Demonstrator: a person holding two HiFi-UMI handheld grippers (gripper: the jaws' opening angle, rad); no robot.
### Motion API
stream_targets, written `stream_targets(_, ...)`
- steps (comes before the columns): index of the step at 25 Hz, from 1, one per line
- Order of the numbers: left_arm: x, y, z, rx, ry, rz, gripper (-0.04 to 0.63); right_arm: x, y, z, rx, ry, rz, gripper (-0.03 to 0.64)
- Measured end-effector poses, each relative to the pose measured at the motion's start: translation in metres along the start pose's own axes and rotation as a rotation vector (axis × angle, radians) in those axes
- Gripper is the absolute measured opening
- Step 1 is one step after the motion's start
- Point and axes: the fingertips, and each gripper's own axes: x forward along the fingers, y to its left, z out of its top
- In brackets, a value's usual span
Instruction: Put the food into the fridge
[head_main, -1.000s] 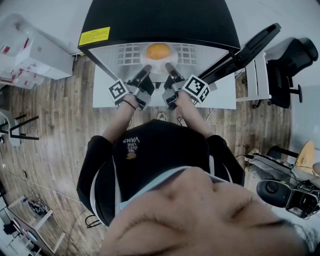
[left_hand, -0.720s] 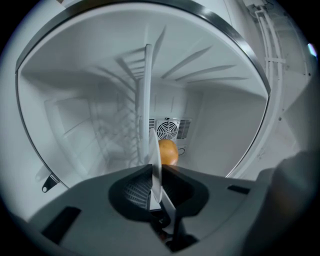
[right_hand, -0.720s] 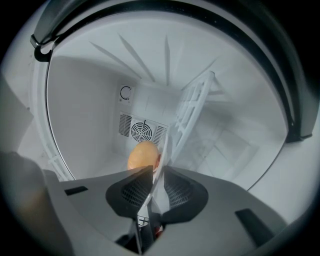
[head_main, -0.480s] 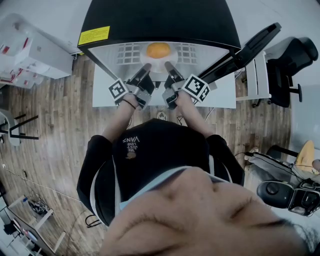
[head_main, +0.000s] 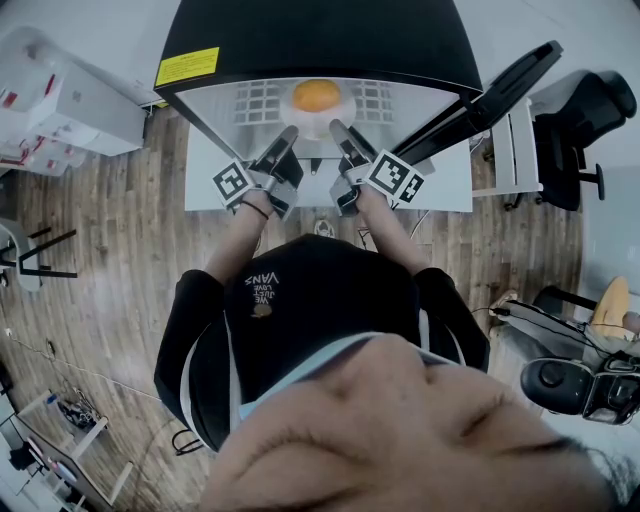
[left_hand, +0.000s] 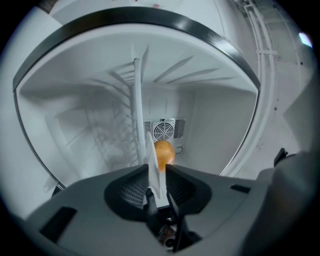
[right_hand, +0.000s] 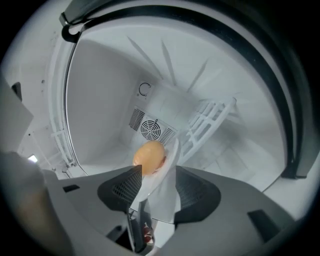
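An orange round food item (head_main: 316, 95) lies on a white plate (head_main: 320, 122) inside the open black mini fridge (head_main: 320, 40). My left gripper (head_main: 288, 136) is shut on the plate's near left rim. In the left gripper view the plate (left_hand: 154, 167) stands edge-on between the closed jaws of that gripper (left_hand: 156, 173), with the orange item (left_hand: 163, 151) beyond. My right gripper (head_main: 339, 130) has just been opening. Its jaws (right_hand: 159, 189) stand wide with the plate's rim (right_hand: 167, 187) loose between them and the orange item (right_hand: 149, 156) ahead.
The fridge stands on a white table (head_main: 440, 190), its door (head_main: 500, 95) swung open to the right. A white wire shelf (right_hand: 207, 117) and a fan vent (right_hand: 150, 130) sit at the fridge's back. An office chair (head_main: 580, 130) is at the right, white storage units (head_main: 50, 110) at the left.
The right gripper's jaws have spread apart around the plate's rim. The plate and the orange item sit slightly deeper in the fridge. The left gripper keeps its hold.
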Motion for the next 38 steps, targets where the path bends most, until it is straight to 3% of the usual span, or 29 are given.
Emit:
stream_targets(13,-0.017,-0.004,-0.007,0.359,0.072,0.085,0.081,-0.023,0.003,-0.003,-0.332,0.019,-0.083,0.197)
stream_targets(21,-0.020,-0.006,-0.011,0.589,0.129,0.154,0.081,-0.030,0.006,-0.011,-0.417,0.030,-0.095,0.077)
stream_targets(27,-0.019,-0.005,-0.018,0.672,0.169,0.166,0.081,-0.032,0.007,-0.015,-0.486,0.039,-0.101,0.024)
stream_targets(38,-0.016,-0.008,-0.021,0.803,0.215,0.194,0.061,-0.027,0.006,-0.019,-0.537,0.077,-0.107,0.012)
